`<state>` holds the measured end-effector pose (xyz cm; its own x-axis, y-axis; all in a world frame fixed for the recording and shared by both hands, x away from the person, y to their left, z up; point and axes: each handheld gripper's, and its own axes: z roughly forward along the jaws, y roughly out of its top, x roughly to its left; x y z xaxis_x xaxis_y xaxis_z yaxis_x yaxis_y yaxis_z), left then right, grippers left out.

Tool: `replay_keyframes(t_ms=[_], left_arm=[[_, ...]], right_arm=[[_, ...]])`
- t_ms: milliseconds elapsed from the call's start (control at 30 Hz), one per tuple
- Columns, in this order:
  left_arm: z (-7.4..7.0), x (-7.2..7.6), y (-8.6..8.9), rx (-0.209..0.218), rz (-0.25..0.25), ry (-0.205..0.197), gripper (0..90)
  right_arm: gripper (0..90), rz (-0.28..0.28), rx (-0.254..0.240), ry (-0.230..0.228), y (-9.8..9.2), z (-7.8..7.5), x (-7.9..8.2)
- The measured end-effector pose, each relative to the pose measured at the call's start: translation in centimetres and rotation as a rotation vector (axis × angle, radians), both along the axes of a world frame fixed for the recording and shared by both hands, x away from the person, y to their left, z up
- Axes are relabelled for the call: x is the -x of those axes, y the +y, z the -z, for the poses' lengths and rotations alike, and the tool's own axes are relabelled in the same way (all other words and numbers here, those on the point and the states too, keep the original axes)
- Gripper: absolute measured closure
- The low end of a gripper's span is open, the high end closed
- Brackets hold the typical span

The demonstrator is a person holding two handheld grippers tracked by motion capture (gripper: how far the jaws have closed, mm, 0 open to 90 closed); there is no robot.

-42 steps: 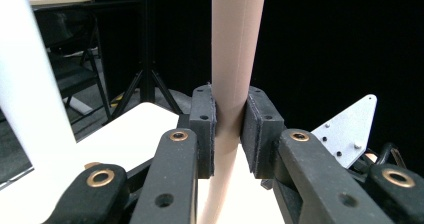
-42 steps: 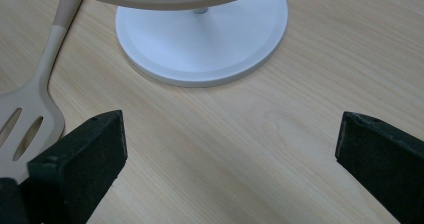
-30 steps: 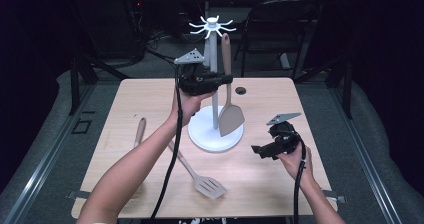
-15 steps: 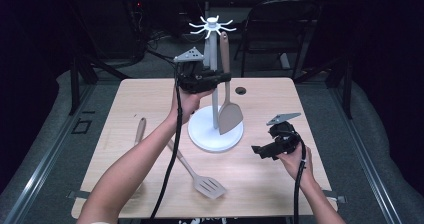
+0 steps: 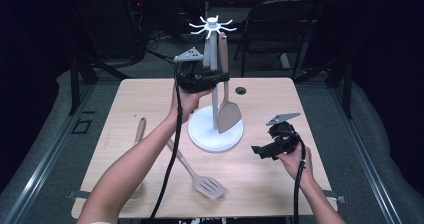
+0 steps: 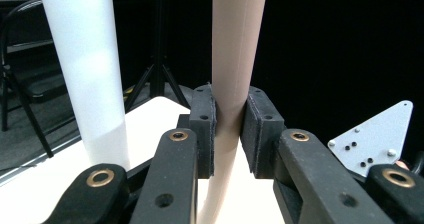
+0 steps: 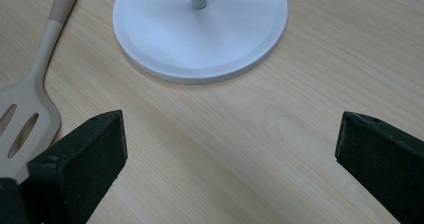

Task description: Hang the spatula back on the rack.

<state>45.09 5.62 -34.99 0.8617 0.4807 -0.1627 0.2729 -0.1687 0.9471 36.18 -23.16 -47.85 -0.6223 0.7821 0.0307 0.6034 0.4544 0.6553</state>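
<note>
A beige solid spatula hangs upright beside the pole of a white utensil stand, its top up at the stand's hooks. My left gripper is raised at mid-pole height and shut on the spatula's handle. In the left gripper view both pads press on the handle, with the white pole just left of it. My right gripper is low over the table's right side, open, pointing toward the stand. Between its wide jaws lies bare wood, with the stand's base beyond.
A beige slotted spatula lies flat in front of the stand, its head toward the near edge. A wooden-handled utensil lies at the left, partly under the left forearm. A cable hole is behind the stand. A folding chair stands beyond the table.
</note>
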Motion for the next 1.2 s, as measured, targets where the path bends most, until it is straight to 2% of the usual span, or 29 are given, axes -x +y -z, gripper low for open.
replay_keyframes(t_ms=[233,367,467,633,933,1100,1200], left_arm=[[0.0,-0.1,0.2,-0.024,-0.028,-0.024,76.6],[0.0,0.0,0.4,-0.02,-0.037,-0.015,74.5],[0.0,0.1,0.7,-0.02,-0.051,-0.011,66.3],[0.2,0.4,1.1,-0.066,-0.079,-0.016,53.3],[0.4,1.1,2.5,-0.077,-0.107,-0.033,29.8],[0.2,1.7,3.4,-0.088,-0.106,-0.038,21.9],[-0.1,2.1,4.0,-0.098,-0.11,-0.048,18.4]], right_arm=[[0.0,-0.006,0.0,0.0,0.1,0.0,0.0],[0.0,-0.006,0.0,0.005,0.0,0.0,0.0],[0.0,-0.004,0.004,0.005,0.0,0.0,0.0],[0.0,-0.005,0.006,0.008,0.0,0.0,0.0],[0.0,-0.007,0.021,0.009,-0.2,0.0,-0.1],[0.0,-0.008,0.009,0.013,-0.2,0.1,-0.1],[0.0,-0.009,0.018,0.012,-0.3,0.1,-0.1]])
